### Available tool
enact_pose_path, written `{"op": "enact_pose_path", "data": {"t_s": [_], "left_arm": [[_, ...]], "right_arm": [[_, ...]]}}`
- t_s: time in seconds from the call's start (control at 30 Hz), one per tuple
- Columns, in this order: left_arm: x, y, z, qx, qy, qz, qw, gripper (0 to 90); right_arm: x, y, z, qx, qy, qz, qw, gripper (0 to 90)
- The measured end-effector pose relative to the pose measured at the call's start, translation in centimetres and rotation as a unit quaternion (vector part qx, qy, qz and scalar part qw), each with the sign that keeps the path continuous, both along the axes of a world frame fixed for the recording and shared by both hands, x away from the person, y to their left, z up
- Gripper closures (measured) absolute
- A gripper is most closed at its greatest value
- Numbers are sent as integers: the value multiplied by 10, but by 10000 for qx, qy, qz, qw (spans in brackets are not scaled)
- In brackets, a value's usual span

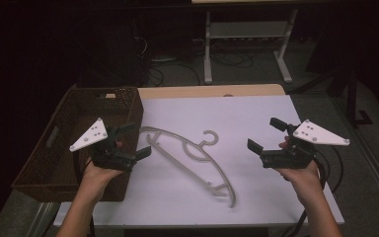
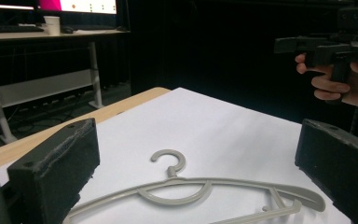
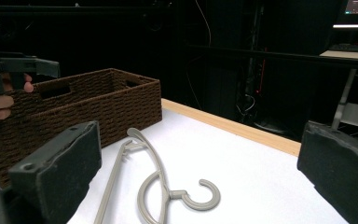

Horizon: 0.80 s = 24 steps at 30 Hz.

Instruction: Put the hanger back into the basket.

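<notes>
A grey plastic clothes hanger (image 1: 193, 158) lies flat on the white table top (image 1: 237, 118), its hook pointing away from me. It shows between the jaws in the left gripper view (image 2: 191, 191) and in the right gripper view (image 3: 158, 186). My left gripper (image 1: 132, 140) hovers at the hanger's left end, beside the basket, jaws wide apart and empty. My right gripper (image 1: 266, 134) hangs to the hanger's right, also wide open with nothing in it. Both are held above the table, apart from the hanger.
A brown woven basket (image 1: 64, 148) with handle slots stands along the table's left edge, also in the right gripper view (image 3: 93, 100). Beyond the table's wooden far edge (image 1: 212, 91) are a white desk frame (image 1: 246, 34) and floor cables.
</notes>
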<state>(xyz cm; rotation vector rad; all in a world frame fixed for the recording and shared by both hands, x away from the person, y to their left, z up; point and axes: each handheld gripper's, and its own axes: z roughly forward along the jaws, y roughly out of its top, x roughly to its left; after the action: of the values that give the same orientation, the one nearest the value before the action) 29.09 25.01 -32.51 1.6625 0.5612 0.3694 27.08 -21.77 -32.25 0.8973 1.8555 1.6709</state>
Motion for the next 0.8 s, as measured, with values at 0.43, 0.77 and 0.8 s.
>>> {"op": "enact_pose_path", "data": {"t_s": [0.43,0.77,0.8], "left_arm": [[-7,-27,-4,448,149,-262,9985,0],[-10,-47,-21,717,317,-489,9957,0],[-10,-48,-24,744,350,-501,9954,0]], "right_arm": [[8,11,-2,-393,408,100,9983,0],[26,27,-12,-813,731,229,9937,0],[28,29,-13,-844,747,246,9933,0]]}}
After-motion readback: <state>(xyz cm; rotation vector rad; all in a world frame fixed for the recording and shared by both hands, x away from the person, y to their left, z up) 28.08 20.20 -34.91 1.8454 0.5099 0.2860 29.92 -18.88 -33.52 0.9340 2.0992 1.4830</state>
